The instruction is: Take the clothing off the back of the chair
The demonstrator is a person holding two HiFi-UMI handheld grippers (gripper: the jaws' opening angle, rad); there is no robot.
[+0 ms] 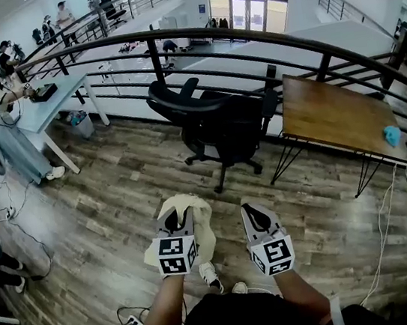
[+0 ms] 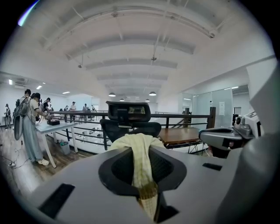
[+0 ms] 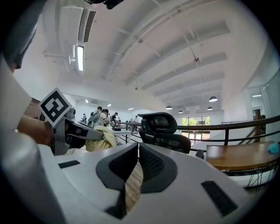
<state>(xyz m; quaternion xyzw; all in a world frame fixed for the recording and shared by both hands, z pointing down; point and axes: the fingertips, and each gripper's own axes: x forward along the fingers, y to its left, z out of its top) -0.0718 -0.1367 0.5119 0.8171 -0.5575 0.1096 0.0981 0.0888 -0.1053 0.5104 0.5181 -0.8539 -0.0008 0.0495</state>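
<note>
A cream-coloured garment (image 1: pixel 201 226) hangs from my left gripper (image 1: pixel 176 216), which is shut on it low over the wooden floor. In the left gripper view the garment (image 2: pixel 131 141) drapes over and between the jaws of that gripper (image 2: pixel 142 151). The black office chair (image 1: pixel 216 122) stands ahead by the railing, its back bare, apart from both grippers. My right gripper (image 1: pixel 251 209) is beside the left one, shut, with nothing in it. The right gripper view has the chair (image 3: pixel 164 131) ahead and the left gripper (image 3: pixel 74 133) with the garment (image 3: pixel 101 138) at the left.
A wooden table (image 1: pixel 332 112) with a blue thing (image 1: pixel 392 136) stands right of the chair. A black curved railing (image 1: pixel 260 36) runs behind both. A white desk (image 1: pixel 50 101) with people around it is at the far left. Cables and a power strip (image 1: pixel 133 324) lie on the floor.
</note>
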